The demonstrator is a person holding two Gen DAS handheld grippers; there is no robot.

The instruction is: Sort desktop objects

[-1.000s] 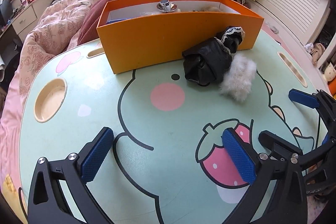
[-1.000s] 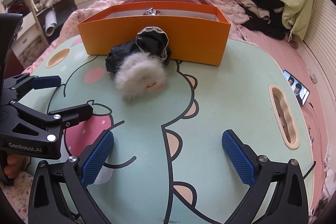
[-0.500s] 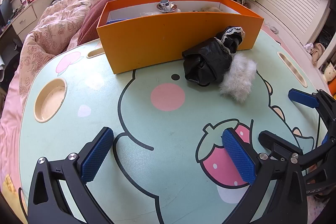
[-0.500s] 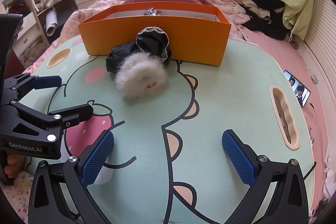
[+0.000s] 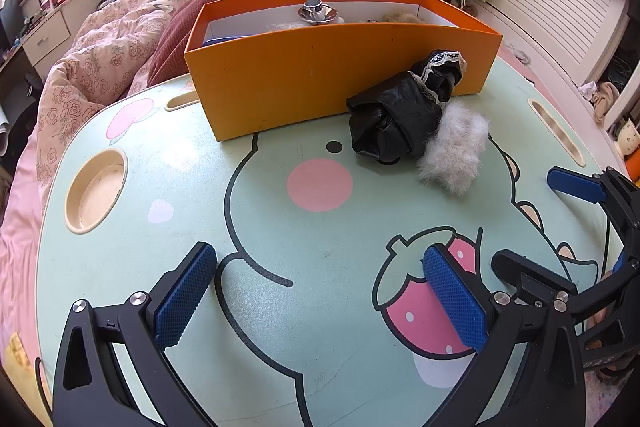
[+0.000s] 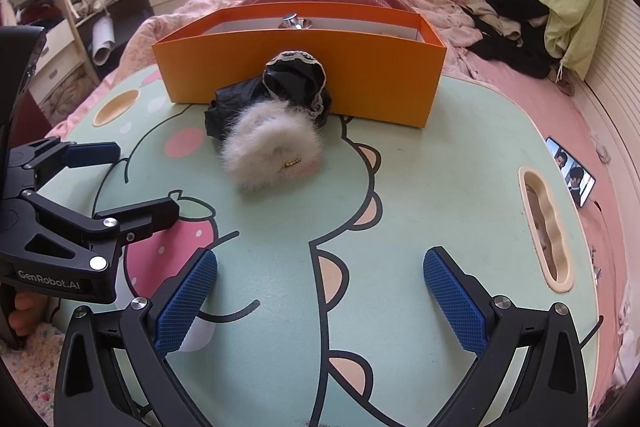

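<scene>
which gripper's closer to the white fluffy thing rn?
Right, though not by much. The right gripper faces the white fluffy thing almost straight ahead, jaws open. The left gripper, also open, has it ahead and off to its right.

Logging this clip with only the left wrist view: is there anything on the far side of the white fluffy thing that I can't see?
Observer: Yes. The right wrist view shows a small gold tag on the white fluffy item, near a pink edge.
Operator: Is the right hand-held gripper holding anything?
Observer: No. The right hand-held gripper is open, with only bare table between its pads.
Operator: Is there anything beyond the table's right side?
Observer: A phone lies on the pink bedding beside the table, and its screen is lit.
</scene>
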